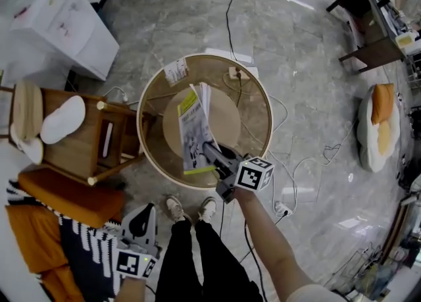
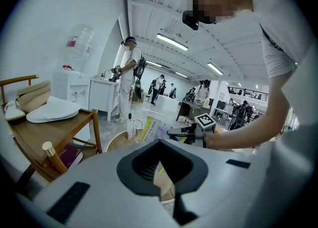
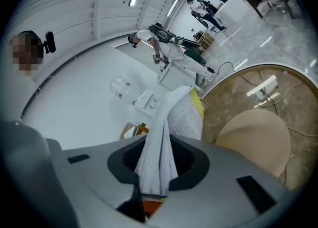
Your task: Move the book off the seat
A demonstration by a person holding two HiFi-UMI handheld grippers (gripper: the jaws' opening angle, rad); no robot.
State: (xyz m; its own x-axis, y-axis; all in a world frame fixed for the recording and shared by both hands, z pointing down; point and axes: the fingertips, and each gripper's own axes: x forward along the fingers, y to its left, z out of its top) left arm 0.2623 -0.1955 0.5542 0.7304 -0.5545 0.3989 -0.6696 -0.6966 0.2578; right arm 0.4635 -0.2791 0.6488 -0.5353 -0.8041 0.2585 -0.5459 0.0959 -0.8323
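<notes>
A thin white book [image 1: 194,129] with a yellow-green spine strip hangs tilted above the round tan seat [image 1: 227,116] inside a wooden hoop [image 1: 263,97]. My right gripper [image 1: 209,151] is shut on the book's near edge, and its pages [image 3: 159,142] rise out of the jaws [image 3: 154,172] in the right gripper view. The seat [image 3: 253,137] lies to the right below them. My left gripper [image 1: 146,210] hangs low by the person's left leg, shut and holding nothing. From the left gripper [image 2: 159,172] view, the book [image 2: 149,130] and the right gripper [image 2: 184,132] show ahead.
A wooden chair [image 1: 99,136] with white slippers [image 1: 62,120] stands left of the hoop, and an orange cushion [image 1: 66,195] lies below it. A power strip [image 1: 237,72] and cables lie on the marble floor. A white cabinet [image 1: 66,21] is far left, and a floor cushion [image 1: 378,126] is at right.
</notes>
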